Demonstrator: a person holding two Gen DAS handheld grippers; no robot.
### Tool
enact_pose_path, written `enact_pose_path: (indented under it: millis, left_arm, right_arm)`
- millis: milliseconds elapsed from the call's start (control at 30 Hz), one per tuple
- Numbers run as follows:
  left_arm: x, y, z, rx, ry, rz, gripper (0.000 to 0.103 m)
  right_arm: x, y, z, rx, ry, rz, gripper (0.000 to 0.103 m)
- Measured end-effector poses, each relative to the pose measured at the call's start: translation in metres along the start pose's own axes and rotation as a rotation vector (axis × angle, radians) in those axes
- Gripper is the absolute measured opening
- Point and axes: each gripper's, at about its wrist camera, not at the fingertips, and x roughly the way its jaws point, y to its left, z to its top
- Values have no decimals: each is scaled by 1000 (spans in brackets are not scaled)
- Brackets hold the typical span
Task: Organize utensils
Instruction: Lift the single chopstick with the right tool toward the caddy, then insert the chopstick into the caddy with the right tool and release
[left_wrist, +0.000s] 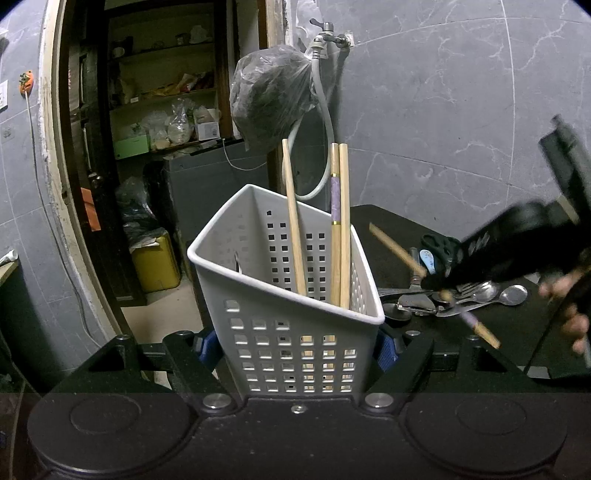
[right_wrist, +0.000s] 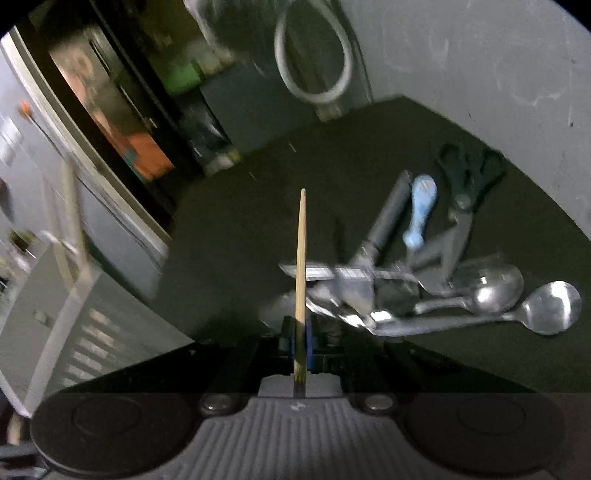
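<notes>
Wooden chopstick (right_wrist: 301, 258) clamped between right claw (right_wrist: 300, 347) pads, above utensil pile (right_wrist: 406, 288); left claw (left_wrist: 295, 350) grips white basket (left_wrist: 280, 280)

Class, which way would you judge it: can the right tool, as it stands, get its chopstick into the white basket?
Probably yes: the basket, held by the left tool, has an open top, and the right tool grips its chopstick nearby.

A grey marbled wall (left_wrist: 443, 110) backs the scene, with a metal tap (left_wrist: 327, 37) fixed to it and a pale hose (left_wrist: 325, 122) looping down from the tap. A clear plastic bag (left_wrist: 269, 96) of dark stuff hangs beside the hose. Left of it, a dark wooden doorway (left_wrist: 92, 147) opens onto cluttered shelves (left_wrist: 162, 99), with a yellow canister (left_wrist: 155, 262) on the floor below.
</notes>
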Motion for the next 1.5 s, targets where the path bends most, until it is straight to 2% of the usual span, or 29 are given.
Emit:
enact_pose_path:
  millis: [167,300,400,467,533,667,733,867,1000,1133,1233,1367,1500]
  left_arm:
    - [0,0,-1,0,-1,-1,78]
    - [0,0,-1,3,1,-3,78]
    - [1,-1,-1,8,1,-6,78]
    - [1,-1,0,11,1,-7,78]
    - [0,-1,0,10,1,-10,78]
    - [1,1,0,6,-1,-13,78]
    - [1,1,0,6,-3,-15,78]
    - [0,4,-1,-1,-8,-24,78]
    - [1,6,-3,-11,-12,-33,77]
    - [1,10,-5,-18,-14,-44,77]
    - [0,12,-6,-19,-16,-48,77]
    - [1,13,-6,-18,-16,-53,77]
    - [1,14,-6,-20,-17,-56,77]
  right_arm:
    - [-30,-4,10,70,-93,114,6]
    - [-57,-8,20,188,-226,334,7]
    - [-74,2,34,177,-342,449,7]
    - [-78,14,43,144,-394,495,7]
    - [-74,32,51,75,-392,522,7]
    - [-68,58,53,-36,-332,556,7]
    - [-74,73,50,-125,-312,514,7]
    - [-91,105,40,-504,-284,328,7]
    - [-103,132,24,-961,-206,123,6]
    - [-113,150,-1,-1410,-96,-24,6]
    - [-118,156,-17,-1714,-57,-121,6]
    - [-122,165,-29,-2060,-29,-203,6]
    - [-118,175,-37,-2289,12,-201,6]
